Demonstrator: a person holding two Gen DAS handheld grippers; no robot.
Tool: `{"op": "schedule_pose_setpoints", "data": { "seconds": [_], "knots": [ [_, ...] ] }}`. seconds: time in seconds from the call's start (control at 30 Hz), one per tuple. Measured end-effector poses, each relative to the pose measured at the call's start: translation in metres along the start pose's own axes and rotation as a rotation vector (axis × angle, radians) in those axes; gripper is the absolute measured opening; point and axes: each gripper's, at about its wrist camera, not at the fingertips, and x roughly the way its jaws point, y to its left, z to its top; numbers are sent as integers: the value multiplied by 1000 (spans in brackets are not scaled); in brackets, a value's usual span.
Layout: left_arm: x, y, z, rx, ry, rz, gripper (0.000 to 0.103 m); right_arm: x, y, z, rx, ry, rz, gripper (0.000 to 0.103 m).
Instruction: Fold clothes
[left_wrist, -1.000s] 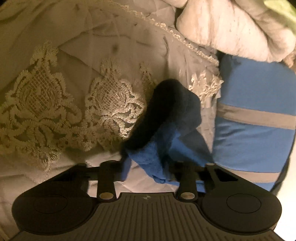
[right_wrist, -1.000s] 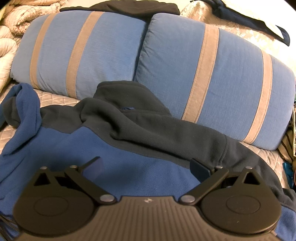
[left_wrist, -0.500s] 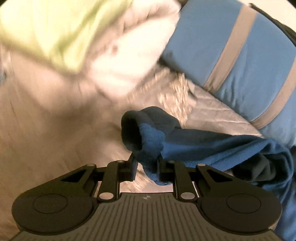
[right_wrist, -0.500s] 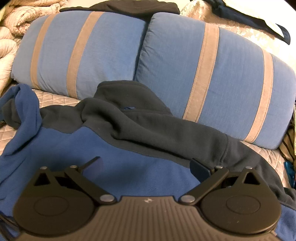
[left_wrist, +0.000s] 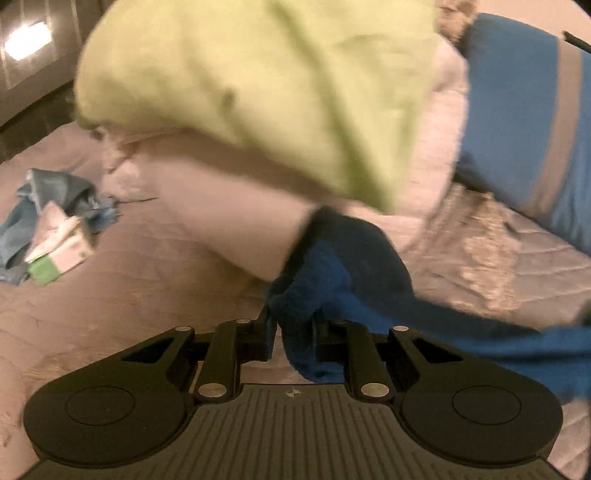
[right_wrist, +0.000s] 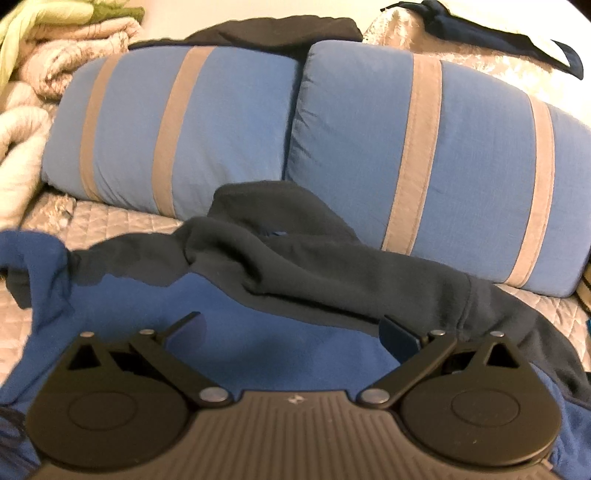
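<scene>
A blue fleece jacket (right_wrist: 258, 332) with a dark grey upper part and collar lies spread on the quilted bed cover (right_wrist: 110, 225). In the left wrist view my left gripper (left_wrist: 293, 328) is shut on the jacket's sleeve cuff (left_wrist: 325, 280), blue with a dark edge. The cuff hangs lifted above the bed, and the sleeve trails away to the right. In the right wrist view my right gripper (right_wrist: 291, 328) hovers just over the blue body of the jacket, its fingers spread wide with nothing held between them.
Two blue pillows (right_wrist: 424, 155) with beige stripes lean behind the jacket. A pile of bedding with a lime-green blanket (left_wrist: 258, 85) lies at the left. A crumpled teal cloth and a small green-white box (left_wrist: 59, 254) lie on the bed. Dark garments (right_wrist: 280, 33) rest behind the pillows.
My left gripper has risen and rolled with the cuff in it, and its view swung from the lace-patterned cover to the green blanket. The right gripper stayed put.
</scene>
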Motion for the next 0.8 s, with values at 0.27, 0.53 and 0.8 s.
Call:
{"op": "schedule_pose_setpoints", "data": {
  "seconds": [0.27,0.53,0.8],
  "knots": [
    [2,48,-10,1,2,67,17,-5,-21,3,151,3,80,103],
    [27,58,-35,-25,86,95,18,0,-20,0,147,31,65,103],
    [50,73,-86,-119,162,72,26,5,-25,-1,171,58,57,103]
  ]
}}
